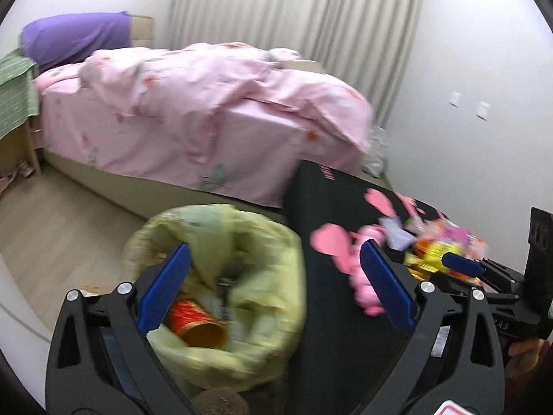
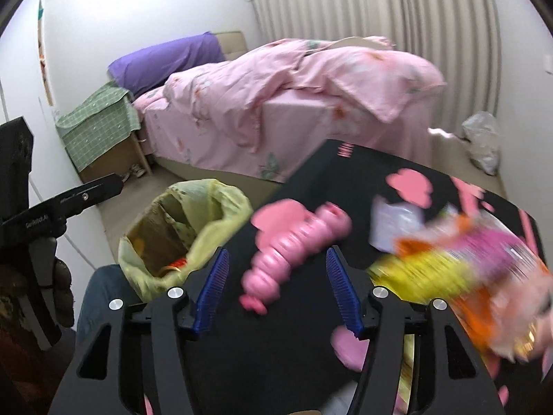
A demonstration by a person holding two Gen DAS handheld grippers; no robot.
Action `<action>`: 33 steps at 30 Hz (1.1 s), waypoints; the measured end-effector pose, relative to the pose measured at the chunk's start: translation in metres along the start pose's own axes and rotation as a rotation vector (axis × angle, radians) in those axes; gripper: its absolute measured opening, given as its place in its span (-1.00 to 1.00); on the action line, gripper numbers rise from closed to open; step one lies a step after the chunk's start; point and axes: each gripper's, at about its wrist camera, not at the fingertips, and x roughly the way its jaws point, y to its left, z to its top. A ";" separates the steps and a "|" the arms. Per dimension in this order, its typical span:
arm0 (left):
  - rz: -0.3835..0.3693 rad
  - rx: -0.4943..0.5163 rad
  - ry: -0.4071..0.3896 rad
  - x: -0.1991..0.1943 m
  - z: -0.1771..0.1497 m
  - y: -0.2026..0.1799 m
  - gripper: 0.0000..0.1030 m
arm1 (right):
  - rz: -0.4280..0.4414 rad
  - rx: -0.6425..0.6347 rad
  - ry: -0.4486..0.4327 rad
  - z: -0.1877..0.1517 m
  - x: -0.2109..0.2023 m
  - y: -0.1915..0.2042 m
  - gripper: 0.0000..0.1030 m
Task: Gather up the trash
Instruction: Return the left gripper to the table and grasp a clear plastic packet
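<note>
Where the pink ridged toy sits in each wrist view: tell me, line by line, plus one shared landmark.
Left wrist: pink ridged toy lies lower right on the black table, partly behind the left gripper's right finger.
Right wrist: the toy lies at centre, beyond the open jaws of the right gripper.
Shared landmark: the yellow-lined trash bin left of the table.

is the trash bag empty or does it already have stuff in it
Not empty. The open yellow trash bag already holds a red and gold paper cup and other scraps.

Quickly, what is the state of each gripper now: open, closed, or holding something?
Left gripper: open, holding nothing.
Right gripper: open, holding nothing.
</note>
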 end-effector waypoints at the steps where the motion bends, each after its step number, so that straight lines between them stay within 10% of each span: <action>1: -0.008 0.017 0.003 0.000 -0.002 -0.015 0.82 | -0.007 0.008 -0.005 -0.005 -0.008 -0.006 0.27; 9: -0.070 0.187 0.065 0.014 -0.030 -0.108 0.82 | -0.098 0.048 -0.009 -0.063 -0.071 -0.059 0.41; 20: -0.341 0.257 0.220 0.058 -0.058 -0.164 0.81 | -0.301 0.128 -0.013 -0.116 -0.109 -0.113 0.41; 28: -0.514 0.300 0.169 0.084 -0.010 -0.189 0.81 | -0.338 0.144 -0.018 -0.127 -0.113 -0.118 0.41; 33: -0.441 0.316 0.179 0.123 0.020 -0.199 0.68 | -0.357 0.151 -0.024 -0.126 -0.114 -0.118 0.41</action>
